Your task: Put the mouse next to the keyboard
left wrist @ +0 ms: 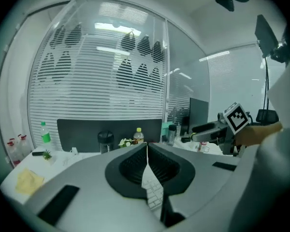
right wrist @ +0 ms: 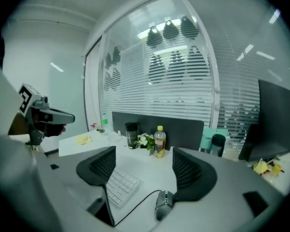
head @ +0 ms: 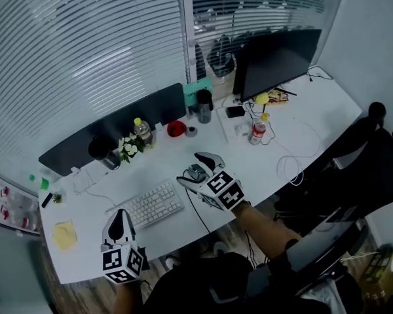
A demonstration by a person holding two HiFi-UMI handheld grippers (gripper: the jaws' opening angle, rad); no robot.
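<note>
Just right of the one flat white keyboard (head: 154, 203) lies one rounded dark corded mouse (right wrist: 163, 204), the right gripper (right wrist: 144, 151) spread wide and empty, the left gripper (left wrist: 147, 146) with its two ribbed black jaws pressed together.

No text, label or number is legible; the print on the teal card (right wrist: 208, 138) is too blurred.

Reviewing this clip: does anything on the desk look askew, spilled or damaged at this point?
Nothing stands out. The mouse lies flat beside the keyboard, not touching it, and the yellow-capped bottle stands upright; no spill shows.
</note>
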